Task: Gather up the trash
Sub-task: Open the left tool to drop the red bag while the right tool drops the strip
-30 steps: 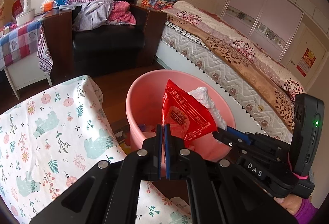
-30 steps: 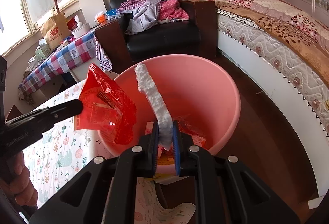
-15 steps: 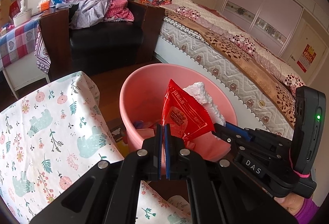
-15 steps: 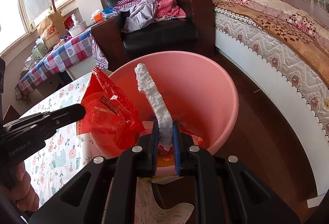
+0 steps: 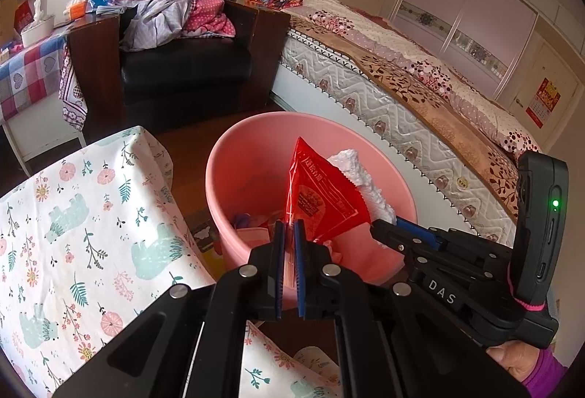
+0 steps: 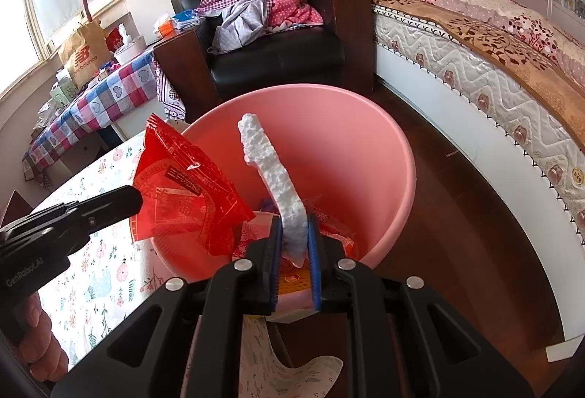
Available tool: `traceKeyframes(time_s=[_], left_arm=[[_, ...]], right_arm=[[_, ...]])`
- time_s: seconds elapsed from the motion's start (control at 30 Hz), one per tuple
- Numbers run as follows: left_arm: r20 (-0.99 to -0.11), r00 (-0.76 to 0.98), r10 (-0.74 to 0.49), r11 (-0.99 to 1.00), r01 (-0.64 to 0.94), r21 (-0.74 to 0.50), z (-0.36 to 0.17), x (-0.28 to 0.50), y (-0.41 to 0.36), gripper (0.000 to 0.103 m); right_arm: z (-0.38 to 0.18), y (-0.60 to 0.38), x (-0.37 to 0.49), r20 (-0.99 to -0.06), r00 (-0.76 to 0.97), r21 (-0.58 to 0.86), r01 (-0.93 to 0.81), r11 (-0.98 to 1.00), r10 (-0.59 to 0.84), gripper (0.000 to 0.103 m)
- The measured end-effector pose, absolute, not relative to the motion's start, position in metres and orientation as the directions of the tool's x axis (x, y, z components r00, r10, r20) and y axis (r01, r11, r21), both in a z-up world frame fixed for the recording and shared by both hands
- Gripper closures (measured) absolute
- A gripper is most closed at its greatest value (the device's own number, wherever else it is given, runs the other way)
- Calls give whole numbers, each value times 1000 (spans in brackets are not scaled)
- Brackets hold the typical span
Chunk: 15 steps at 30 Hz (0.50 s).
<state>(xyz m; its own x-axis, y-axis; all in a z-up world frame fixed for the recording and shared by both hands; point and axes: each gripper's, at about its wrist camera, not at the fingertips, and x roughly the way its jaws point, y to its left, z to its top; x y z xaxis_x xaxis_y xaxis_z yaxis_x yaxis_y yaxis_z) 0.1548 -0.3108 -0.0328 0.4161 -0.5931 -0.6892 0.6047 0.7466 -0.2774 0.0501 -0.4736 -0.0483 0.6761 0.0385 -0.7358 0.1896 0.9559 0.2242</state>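
Observation:
A pink bin (image 5: 234, 178) (image 6: 365, 142) stands on the floor beside the table. My left gripper (image 5: 289, 226) (image 6: 135, 197) hangs over its near rim. Its jaws are opening: a thin gap shows between the pads, and the corner of a red plastic wrapper (image 5: 321, 197) (image 6: 182, 189) still stands in that gap. My right gripper (image 6: 294, 222) (image 5: 380, 230) is shut on the lower end of a long white foam piece (image 6: 274, 178) (image 5: 362, 175), which sticks up over the bin's mouth.
Several wrappers lie at the bin's bottom (image 6: 329, 226). A table with a flowered cloth (image 5: 73, 215) is on the left, a bed (image 5: 402, 98) on the right, and a black armchair (image 5: 182, 69) with clothes behind. A hand (image 6: 33, 343) holds the left gripper.
The left gripper's pads have parted slightly around the red wrapper. The left gripper with the wrapper has drifted a little further over the bin. The right gripper keeps its hold on the foam.

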Motion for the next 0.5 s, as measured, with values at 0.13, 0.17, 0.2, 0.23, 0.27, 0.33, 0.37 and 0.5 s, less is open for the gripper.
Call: traceKeyframes(time_s=[0.13, 0.17, 0.2, 0.23, 0.27, 0.33, 0.37, 0.5], left_arm=[[-686, 408, -602, 739, 609, -286, -32, 154, -310, 95], [-687, 408, -602, 739, 609, -286, -31, 154, -311, 94], [-686, 408, -602, 739, 610, -286, -31, 154, -311, 92], [-686, 409, -602, 739, 610, -286, -30, 154, -311, 91], [-685, 410, -603, 739, 611, -285, -30, 153, -311, 90], [-682, 411, -605, 737, 613, -285, -29, 152, -312, 87], [-681, 412, -605, 737, 613, -283, -29, 152, -312, 86], [-675, 421, -606, 738, 614, -280, -26, 150, -312, 74]], right_arm=[[-49, -474, 50, -738, 674, 227, 191, 955, 41, 84], [-49, -475, 50, -736, 676, 228, 192, 955, 40, 80], [-49, -475, 50, -733, 679, 232, 191, 954, 42, 75], [-49, -476, 49, -731, 681, 234, 190, 953, 44, 73], [-48, -476, 49, -729, 683, 235, 190, 953, 44, 73], [-48, -477, 49, -728, 684, 234, 189, 954, 43, 73], [-47, -477, 48, -727, 685, 235, 189, 953, 43, 73], [-47, -477, 48, -727, 685, 236, 188, 953, 45, 73]])
